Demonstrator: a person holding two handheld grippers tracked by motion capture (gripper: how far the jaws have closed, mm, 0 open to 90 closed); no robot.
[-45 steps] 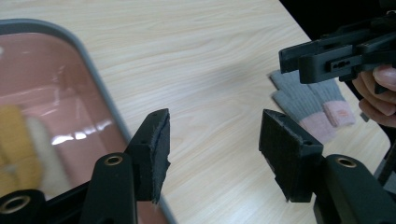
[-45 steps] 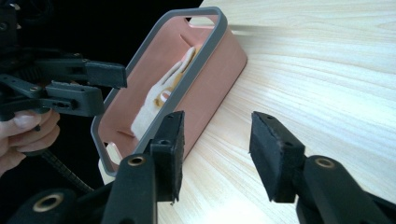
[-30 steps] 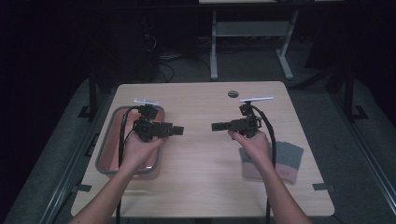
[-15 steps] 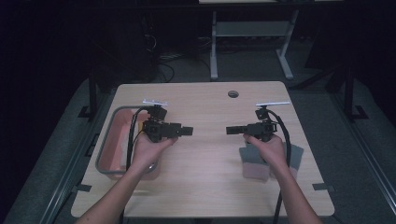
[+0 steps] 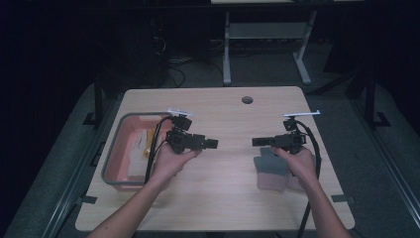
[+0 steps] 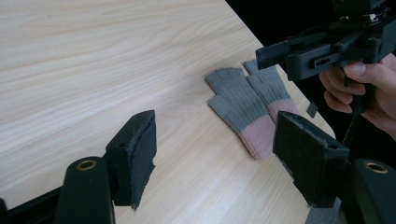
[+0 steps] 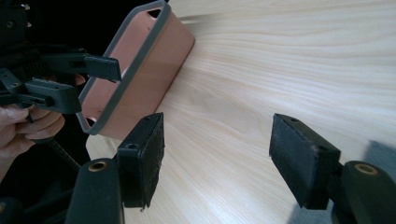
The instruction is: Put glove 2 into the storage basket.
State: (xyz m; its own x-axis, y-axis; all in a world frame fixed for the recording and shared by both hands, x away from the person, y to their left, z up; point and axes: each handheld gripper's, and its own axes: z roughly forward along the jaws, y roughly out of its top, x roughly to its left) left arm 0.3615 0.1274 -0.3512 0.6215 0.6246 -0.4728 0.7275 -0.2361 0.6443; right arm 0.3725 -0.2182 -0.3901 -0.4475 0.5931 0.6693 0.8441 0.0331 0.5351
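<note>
High view: two hands hold black grippers above a pale wooden bench (image 5: 218,198), facing each other across its middle. The left gripper (image 5: 212,144) points toward the right one, and its hand (image 5: 171,161) sits just beside a pink plastic bin with a grey rim (image 5: 115,153) on the bench's left side. Pale things lie inside that bin, too small to name. The right gripper (image 5: 257,142) points back toward the left, held by the right hand (image 5: 297,163), which hovers over a pair of grey knitted gloves with pink cuffs (image 5: 271,171) lying flat on the bench's right side, cuffs toward the person.

Left gripper view: its two padded fingers (image 6: 135,154) stand well apart with bare wood between them; they have just been opening and nothing is between them. Beyond them the gloves (image 6: 247,105) lie side by side, touching, near the bench edge, and the right gripper (image 6: 261,55) hangs above them in the person's hand.

Right gripper view: its fingers (image 7: 142,154) are likewise spread wide, having just been opening, with only bench surface (image 7: 280,70) between them. A grey blur of glove shows at the lower right corner. Farther off the pink bin (image 7: 140,70) stands at the bench's edge, and the left gripper (image 7: 100,67) is seen in front of it
</note>
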